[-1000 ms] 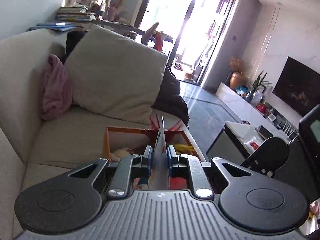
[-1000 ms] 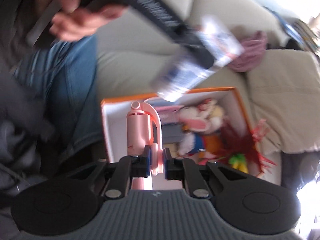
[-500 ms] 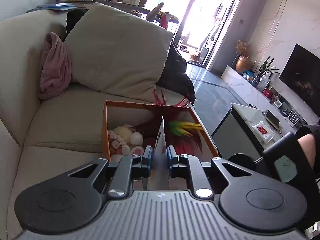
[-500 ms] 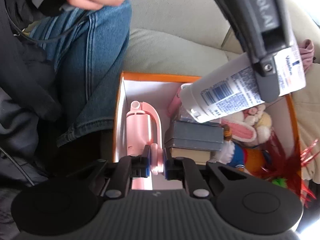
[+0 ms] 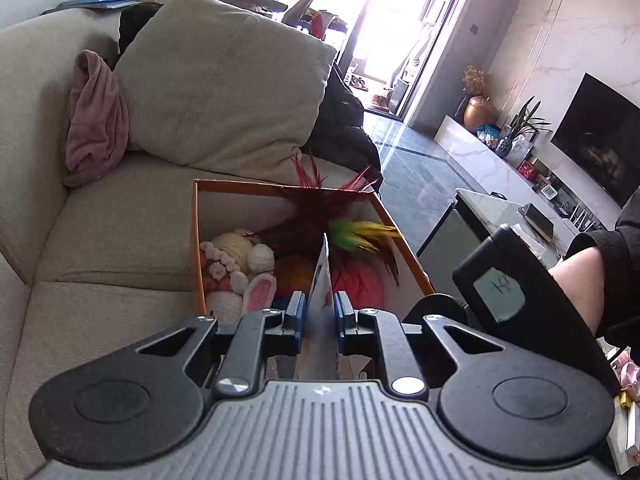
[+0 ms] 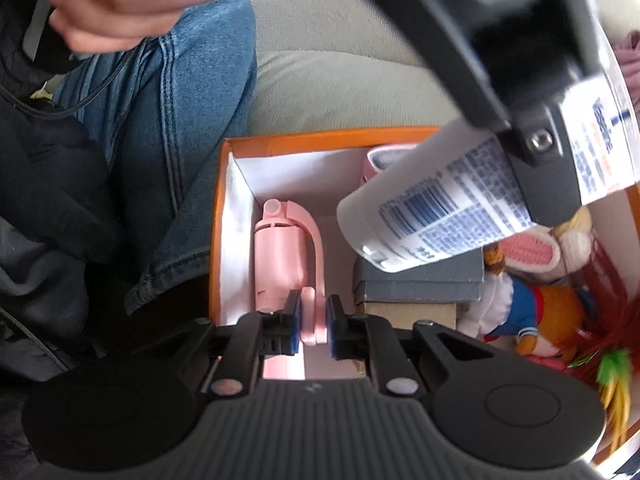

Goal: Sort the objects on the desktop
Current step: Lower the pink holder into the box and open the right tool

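An orange-rimmed cardboard box sits on the sofa seat. My right gripper is shut on the curved handle of a pink handheld device, which lies low in the box's white-lined left end. My left gripper is shut on a white tube with blue print, which shows edge-on in the left wrist view. The tube hangs tilted above a grey box and a knitted rabbit inside the box. One finger of the left gripper crosses the tube.
Red, green and yellow feathers and a blue-clad plush fill the box's far end. A person's jeans leg lies just left of the box. A cushion and pink cloth sit behind it, a low table to the right.
My right gripper has come down, lowering the pink device deep into the box's left end. The left gripper and its tube have dropped closer over the box.
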`<action>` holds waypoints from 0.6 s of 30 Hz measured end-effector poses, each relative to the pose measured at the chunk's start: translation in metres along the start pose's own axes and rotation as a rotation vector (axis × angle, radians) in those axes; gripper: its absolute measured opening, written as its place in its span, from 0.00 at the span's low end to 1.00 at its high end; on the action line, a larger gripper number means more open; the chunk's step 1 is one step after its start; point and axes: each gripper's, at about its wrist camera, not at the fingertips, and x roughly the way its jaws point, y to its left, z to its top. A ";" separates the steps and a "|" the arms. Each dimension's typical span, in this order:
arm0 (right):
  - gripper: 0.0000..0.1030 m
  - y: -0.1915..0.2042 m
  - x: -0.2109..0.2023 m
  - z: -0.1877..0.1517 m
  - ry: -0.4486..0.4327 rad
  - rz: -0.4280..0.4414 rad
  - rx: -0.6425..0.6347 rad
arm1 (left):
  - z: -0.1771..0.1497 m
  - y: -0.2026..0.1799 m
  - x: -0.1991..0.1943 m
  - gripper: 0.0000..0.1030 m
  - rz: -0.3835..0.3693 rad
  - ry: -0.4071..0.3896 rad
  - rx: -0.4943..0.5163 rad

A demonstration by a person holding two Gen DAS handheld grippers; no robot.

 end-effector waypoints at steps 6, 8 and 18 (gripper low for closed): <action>0.19 -0.003 -0.002 -0.003 -0.012 0.020 0.035 | -0.003 -0.001 0.001 0.17 -0.009 0.010 -0.003; 0.18 0.000 -0.006 -0.005 -0.018 0.019 0.037 | -0.004 -0.002 0.003 0.17 -0.009 0.011 0.002; 0.18 -0.003 -0.063 -0.043 -0.038 -0.180 0.132 | -0.009 -0.037 0.004 0.17 -0.052 0.027 0.177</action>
